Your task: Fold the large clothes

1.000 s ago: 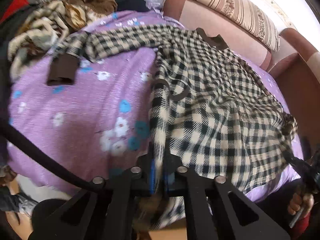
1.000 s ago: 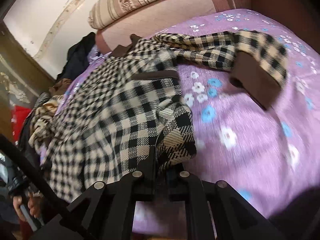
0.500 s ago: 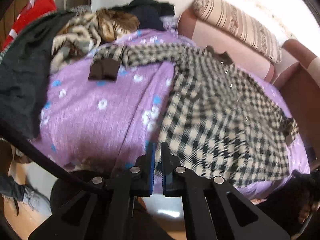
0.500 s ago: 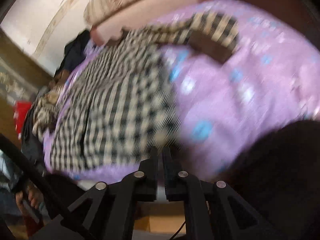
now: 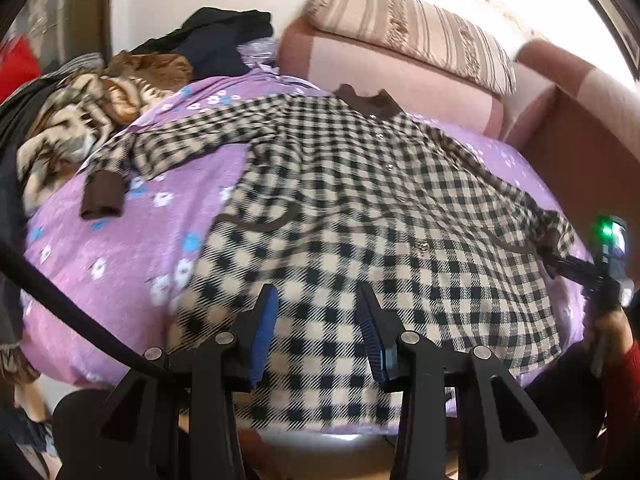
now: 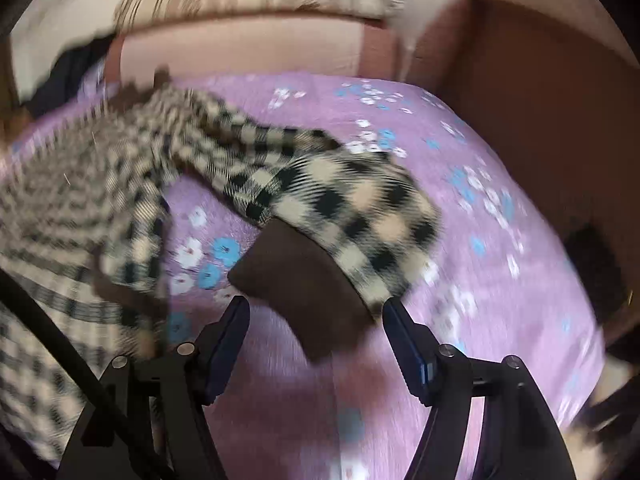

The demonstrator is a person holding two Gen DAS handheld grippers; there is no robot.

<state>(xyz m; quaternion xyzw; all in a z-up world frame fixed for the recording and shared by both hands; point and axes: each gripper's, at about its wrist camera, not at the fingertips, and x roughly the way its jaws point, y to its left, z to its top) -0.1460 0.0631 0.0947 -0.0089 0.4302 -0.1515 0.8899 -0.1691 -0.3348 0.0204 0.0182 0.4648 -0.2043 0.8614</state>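
A black-and-cream checked shirt [image 5: 360, 200] lies spread face up on the purple flowered bedspread [image 5: 120, 248], its brown collar [image 5: 368, 104] towards the sofa back. My left gripper [image 5: 316, 312] hovers over the shirt's near hem; its jaws are opening and nothing is pressed between the blue pads. The left sleeve ends in a brown cuff [image 5: 102, 200]. In the blurred right wrist view, the right sleeve's brown cuff [image 6: 296, 284] lies just ahead of my right gripper [image 6: 316, 308]. Its jaws are opening wide, with the cuff between the fingers but not gripped.
A heap of patterned and dark clothes [image 5: 80, 120] sits at the bed's far left. A striped bolster [image 5: 408, 28] rests on the pink sofa back [image 5: 400, 80]. A brown armrest [image 6: 540, 120] bounds the right side. A hand in a red sleeve [image 5: 616, 360] holds the right gripper.
Both grippers let go of the shirt's hem and their jaws parted. The shirt now lies flat. The right gripper swung over to the right sleeve's cuff.
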